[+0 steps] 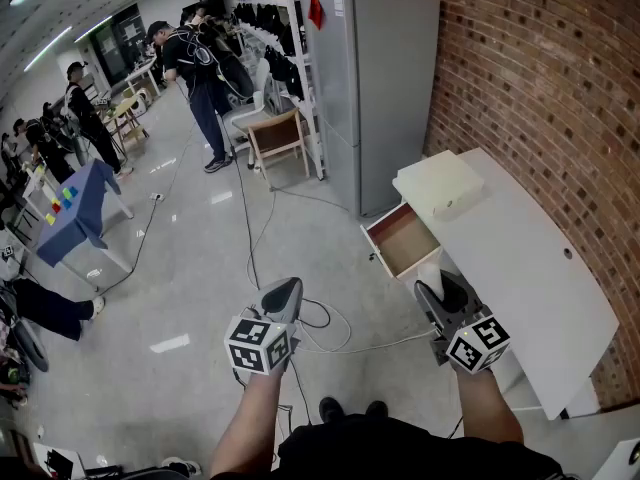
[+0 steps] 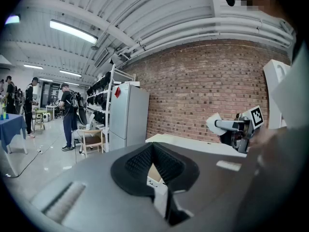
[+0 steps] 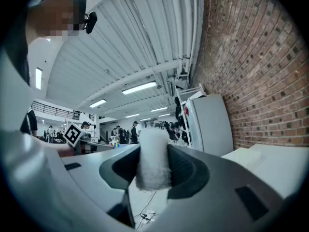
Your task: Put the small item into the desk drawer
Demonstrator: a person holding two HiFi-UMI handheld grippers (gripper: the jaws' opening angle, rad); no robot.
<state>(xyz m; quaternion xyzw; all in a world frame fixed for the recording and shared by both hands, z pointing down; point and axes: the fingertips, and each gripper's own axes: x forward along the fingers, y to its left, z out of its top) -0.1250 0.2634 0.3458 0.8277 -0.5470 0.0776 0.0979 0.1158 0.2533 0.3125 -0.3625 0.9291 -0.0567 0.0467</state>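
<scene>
A small white fuzzy item [image 3: 153,168] is pinched upright between the pads of my right gripper [image 3: 153,146], which is shut on it. In the head view that right gripper [image 1: 442,290] hovers with the white item [image 1: 430,274] just in front of the open desk drawer [image 1: 405,240], whose brown inside looks bare. My left gripper [image 1: 284,288] hangs over the floor to the drawer's left. Its jaws are shut with nothing in them [image 2: 153,147]. The left gripper view also catches the right gripper [image 2: 234,127] from the side, the white item [image 2: 216,123] sticking out of it.
The white desk [image 1: 540,268] runs along the brick wall, with a cream box [image 1: 440,184] on its far end. A grey fridge [image 1: 372,88] stands beyond the desk. Cables [image 1: 330,328] trail on the floor. People stand far off at the left, near a wooden chair [image 1: 276,138].
</scene>
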